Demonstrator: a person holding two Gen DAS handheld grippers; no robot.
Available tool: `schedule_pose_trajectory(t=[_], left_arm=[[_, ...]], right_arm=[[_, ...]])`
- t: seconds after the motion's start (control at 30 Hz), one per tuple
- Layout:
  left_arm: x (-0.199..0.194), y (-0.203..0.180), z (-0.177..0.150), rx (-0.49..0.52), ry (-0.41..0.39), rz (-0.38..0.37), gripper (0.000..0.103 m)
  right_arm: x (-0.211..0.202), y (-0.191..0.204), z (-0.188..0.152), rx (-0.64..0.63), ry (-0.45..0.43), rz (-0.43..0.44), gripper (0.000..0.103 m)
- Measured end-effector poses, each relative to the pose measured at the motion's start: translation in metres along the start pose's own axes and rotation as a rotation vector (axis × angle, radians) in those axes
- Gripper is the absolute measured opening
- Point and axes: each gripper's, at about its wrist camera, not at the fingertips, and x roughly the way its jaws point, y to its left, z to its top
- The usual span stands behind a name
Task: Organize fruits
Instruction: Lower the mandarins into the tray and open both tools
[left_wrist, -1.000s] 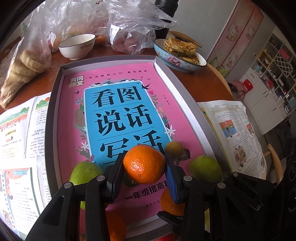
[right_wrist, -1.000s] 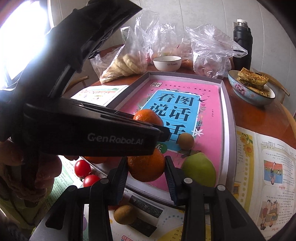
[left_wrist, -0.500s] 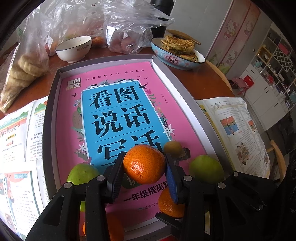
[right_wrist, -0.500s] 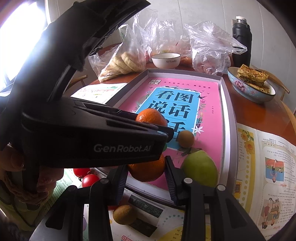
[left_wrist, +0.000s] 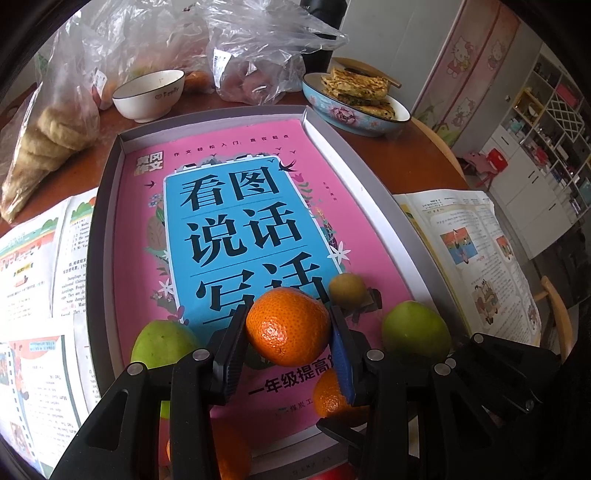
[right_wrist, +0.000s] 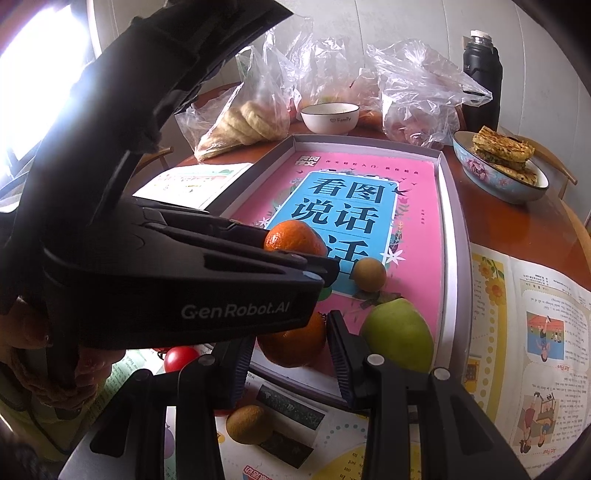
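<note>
Tangerines (left_wrist: 288, 326) (right_wrist: 291, 341) clamped in left gripper (left_wrist: 290, 334) and right gripper (right_wrist: 290, 341) over tray (left_wrist: 373, 181); pears, longan placed, kiwi (right_wrist: 249, 424), tomatoes outside.

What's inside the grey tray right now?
In the grey tray a pink book covers the floor. On it: a small brown fruit, two green fruits. Each gripper grips an orange there. Anything beneath the book is hidden.
</note>
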Motion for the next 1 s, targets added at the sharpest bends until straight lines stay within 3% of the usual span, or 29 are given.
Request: schedule_pose_trajectory(t=[1.0], left_arm=[[-0.008,0.004,-0.011,-0.039,0.005,-0.029,0.046]], right_arm=[[-0.014,0.002,-0.008,0.021,-0.027,-0.001,0.040]])
